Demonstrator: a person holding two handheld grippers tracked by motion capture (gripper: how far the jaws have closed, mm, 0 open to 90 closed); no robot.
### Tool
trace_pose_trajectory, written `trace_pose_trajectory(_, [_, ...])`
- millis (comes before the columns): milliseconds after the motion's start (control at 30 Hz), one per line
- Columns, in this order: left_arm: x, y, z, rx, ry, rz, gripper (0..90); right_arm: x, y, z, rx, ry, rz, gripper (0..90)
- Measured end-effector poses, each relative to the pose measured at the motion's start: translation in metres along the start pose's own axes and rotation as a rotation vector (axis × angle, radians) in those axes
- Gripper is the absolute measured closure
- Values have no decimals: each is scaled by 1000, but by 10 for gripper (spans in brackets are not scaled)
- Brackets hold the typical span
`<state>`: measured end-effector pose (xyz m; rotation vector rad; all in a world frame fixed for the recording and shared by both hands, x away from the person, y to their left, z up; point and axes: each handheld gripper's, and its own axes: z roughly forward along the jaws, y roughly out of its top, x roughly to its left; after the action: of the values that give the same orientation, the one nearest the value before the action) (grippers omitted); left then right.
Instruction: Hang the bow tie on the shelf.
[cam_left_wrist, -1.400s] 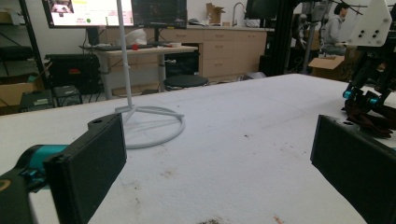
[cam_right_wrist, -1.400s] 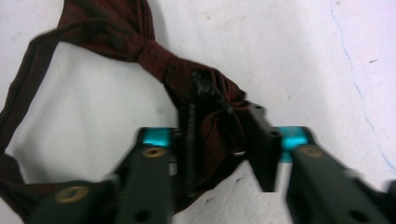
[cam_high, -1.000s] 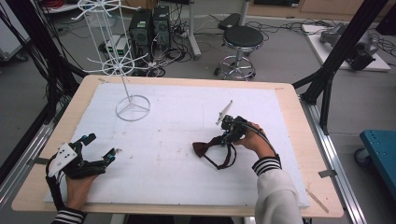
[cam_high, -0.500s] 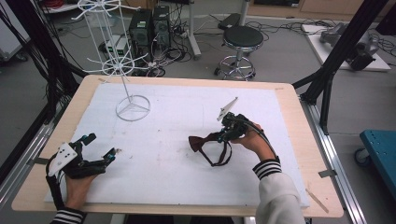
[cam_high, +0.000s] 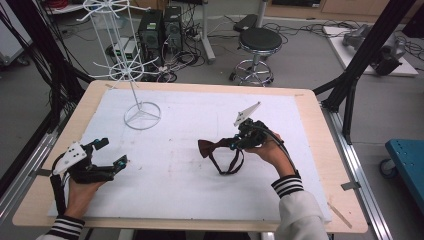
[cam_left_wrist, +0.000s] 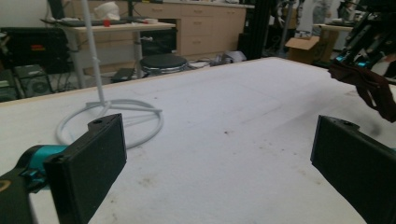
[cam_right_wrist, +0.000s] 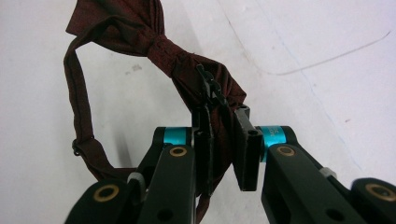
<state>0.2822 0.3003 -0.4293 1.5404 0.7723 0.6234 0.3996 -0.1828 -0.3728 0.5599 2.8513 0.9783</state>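
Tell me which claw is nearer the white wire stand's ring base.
Left. The left claw sits open at the table's near left, in front of the stand's ring base. The right claw, shut on the bow tie, is farther off to the side.

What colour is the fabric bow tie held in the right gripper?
Dark maroon bow tie, clearest in the right gripper view.

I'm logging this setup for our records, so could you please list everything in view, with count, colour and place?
Bow tie: one, dark red with a strap loop, clamped at one wing, hanging just above the mat.
Wire stand: one, white, far left of the mat.
Mat: one, white, covering the table.
Table: one, light wood.
Stool: one, black seat, on the floor beyond the table.
Left gripper: one, black, near left, jaws wide.
Right gripper: one, black, centre right, closed on the bow tie.
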Motion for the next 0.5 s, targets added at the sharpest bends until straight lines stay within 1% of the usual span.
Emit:
trace_pose_trajectory(33, [0, 3, 1, 1, -11, -3, 39, 1, 0, -1, -11, 0, 3, 810])
trace_pose_trajectory(67, [0, 5, 2, 0, -20, -7, 39, 1, 0, -1, -11, 0, 3, 810])
trace_pose_trajectory(100, [0, 8, 3, 7, -32, -14, 39, 3, 1, -2, -21, -2, 6, 810])
trace_pose_trajectory(200, [0, 17, 6, 26, -64, -19, 39, 6, 2, -4, -47, -11, 11, 810])
trace_pose_trajectory(233, [1, 20, 7, 35, -71, -18, 39, 9, 4, -5, -57, -11, 21, 810])
trace_pose_trajectory(300, [0, 26, 10, 45, -92, -15, 39, 10, 5, -6, -63, -16, 24, 810])
trace_pose_trajectory(333, [0, 30, 11, 47, -102, -16, 39, 12, 6, -7, -86, -26, 33, 810])
trace_pose_trajectory(367, [-1, 33, 12, 46, -110, -12, 39, 12, 6, -7, -86, -26, 33, 810])
trace_pose_trajectory(500, [-4, 45, 18, 59, -147, 1, 39, 16, 10, -11, -133, -42, 58, 810])
